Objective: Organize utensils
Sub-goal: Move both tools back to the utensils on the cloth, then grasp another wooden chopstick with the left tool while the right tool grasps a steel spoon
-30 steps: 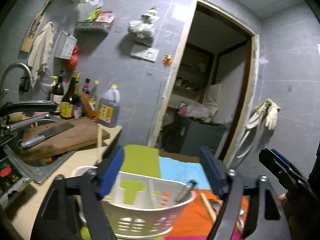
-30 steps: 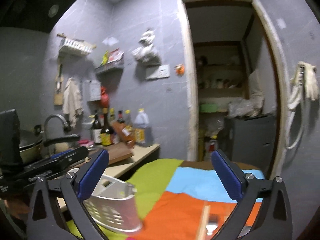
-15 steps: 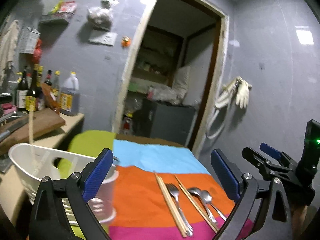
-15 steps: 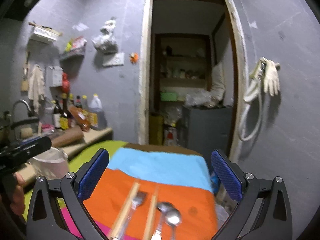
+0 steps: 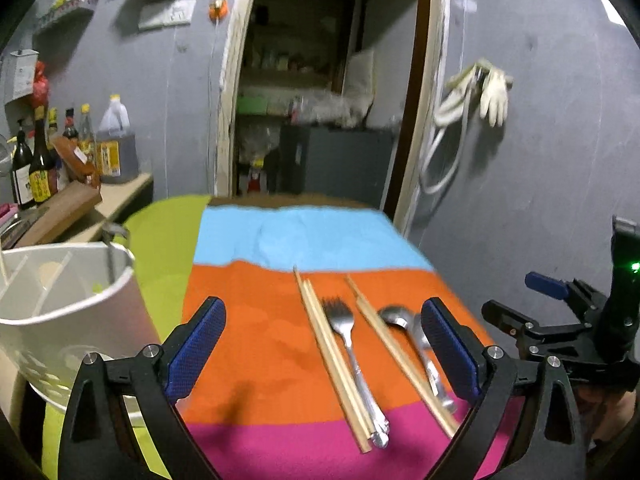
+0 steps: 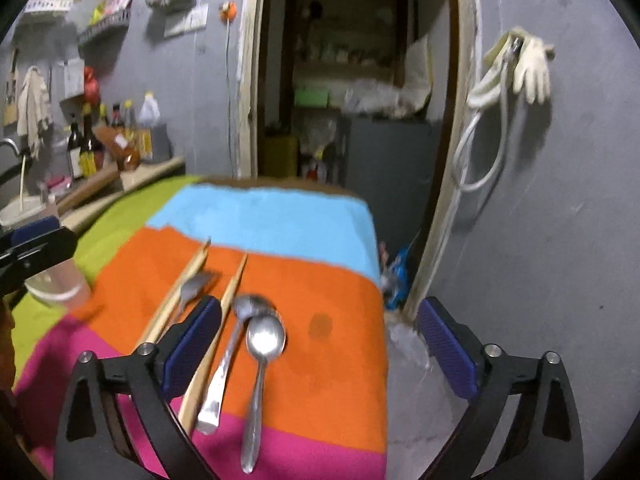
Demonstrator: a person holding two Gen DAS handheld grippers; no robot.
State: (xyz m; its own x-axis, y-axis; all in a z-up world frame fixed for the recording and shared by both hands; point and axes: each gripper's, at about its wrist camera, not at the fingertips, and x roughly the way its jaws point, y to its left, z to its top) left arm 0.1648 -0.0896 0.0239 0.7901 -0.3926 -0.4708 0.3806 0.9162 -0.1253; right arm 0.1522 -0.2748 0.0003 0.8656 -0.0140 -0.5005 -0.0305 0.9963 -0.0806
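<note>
Utensils not yet touched, all lying on the orange band of the striped cloth-covered worktop (image 5: 256,328): two pairs of wooden chopsticks (image 5: 332,356), a steel fork (image 5: 352,356), two steel spoons (image 6: 260,364). White plastic utensil caddy (image 5: 68,320) standing at the left edge. Left claw (image 5: 320,356) spread wide, just opened further, nothing between. Right claw (image 6: 320,354) spread, just narrowed slightly, over the spoons, nothing pinched. Best to lower onto one handle only, pinch mid-shaft, avoid dragging neighbours.

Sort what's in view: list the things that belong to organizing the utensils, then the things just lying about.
For the job:
- fork
- two spoons
- chopsticks
- white utensil holder

Just lying about:
- sauce bottles
- cutting board
- gloves on the wall
- striped cloth
</note>
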